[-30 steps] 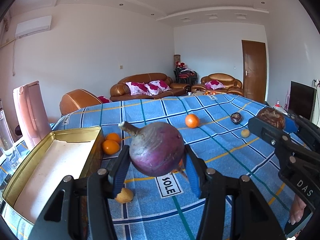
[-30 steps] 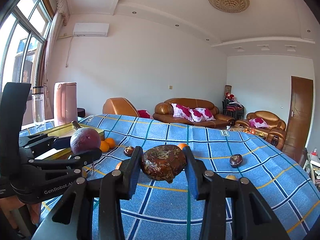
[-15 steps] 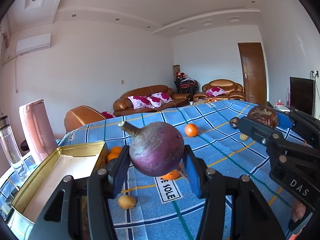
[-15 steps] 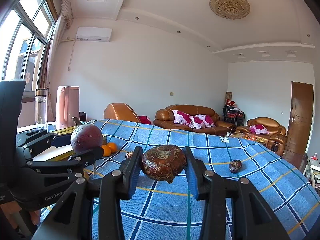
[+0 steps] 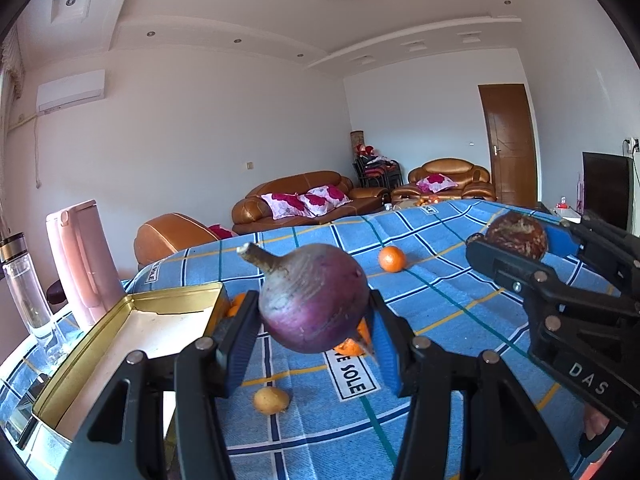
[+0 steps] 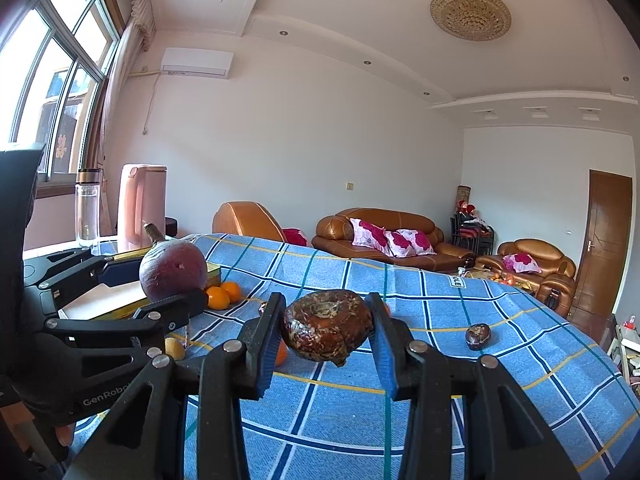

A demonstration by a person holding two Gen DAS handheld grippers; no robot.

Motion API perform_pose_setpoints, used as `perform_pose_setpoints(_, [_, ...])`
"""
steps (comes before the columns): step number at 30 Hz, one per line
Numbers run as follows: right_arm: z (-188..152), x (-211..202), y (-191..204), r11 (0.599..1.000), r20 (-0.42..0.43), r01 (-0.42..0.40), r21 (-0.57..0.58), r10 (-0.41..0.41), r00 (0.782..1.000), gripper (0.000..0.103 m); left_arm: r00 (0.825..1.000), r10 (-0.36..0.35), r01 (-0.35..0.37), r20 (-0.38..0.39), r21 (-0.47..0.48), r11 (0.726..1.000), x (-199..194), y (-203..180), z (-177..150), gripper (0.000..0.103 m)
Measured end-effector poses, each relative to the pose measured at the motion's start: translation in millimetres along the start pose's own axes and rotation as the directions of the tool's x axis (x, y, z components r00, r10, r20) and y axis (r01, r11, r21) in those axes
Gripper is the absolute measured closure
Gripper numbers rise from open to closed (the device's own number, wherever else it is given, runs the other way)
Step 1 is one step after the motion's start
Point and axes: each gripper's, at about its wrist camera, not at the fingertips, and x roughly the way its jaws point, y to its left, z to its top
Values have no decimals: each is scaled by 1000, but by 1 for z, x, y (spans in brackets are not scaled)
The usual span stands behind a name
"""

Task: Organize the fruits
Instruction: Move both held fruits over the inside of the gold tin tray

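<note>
Purple and white, with a stubby stem tilted up and to the left, a round turnip-like root [image 5: 314, 300] sits clamped between the blue pads of the left gripper [image 5: 314, 332], lifted clear of the blue checked tablecloth [image 5: 440, 320]. Below and behind those jaws lie an orange [image 5: 350, 346] and, nearer, a small yellow fruit [image 5: 271, 400]. Left of the jaws stands an open gold tin [image 5: 120, 328] with two more oranges [image 6: 224, 295] beside its far corner.

The right gripper [image 6: 326, 342] is closed on a brown, wrinkled, flattened fruit [image 6: 328, 330], also held above the cloth. Right of its jaws a small dark fruit [image 6: 477, 335] rests on the cloth; a lone orange [image 5: 392, 258] lies farther off. A pink kettle [image 6: 138, 206] and a clear bottle [image 6: 87, 208] stand beyond the tin.
</note>
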Motion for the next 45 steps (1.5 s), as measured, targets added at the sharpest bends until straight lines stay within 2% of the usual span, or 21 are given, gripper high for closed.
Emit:
perform_pose_setpoints(9, [6, 10, 13, 999, -7, -40, -17, 39, 999, 60, 999, 35, -35, -16, -29, 999, -4, 15, -1, 49])
perform_pose_setpoints(27, [27, 37, 66, 988, -11, -132, -78, 132, 991, 60, 991, 122, -128, -59, -105, 986, -5, 63, -8, 49])
perform_pose_setpoints(45, [36, 65, 115, 966, -48, -239, -102, 235, 971, 60, 974, 193, -211, -119, -168, 963, -1, 119, -21, 49])
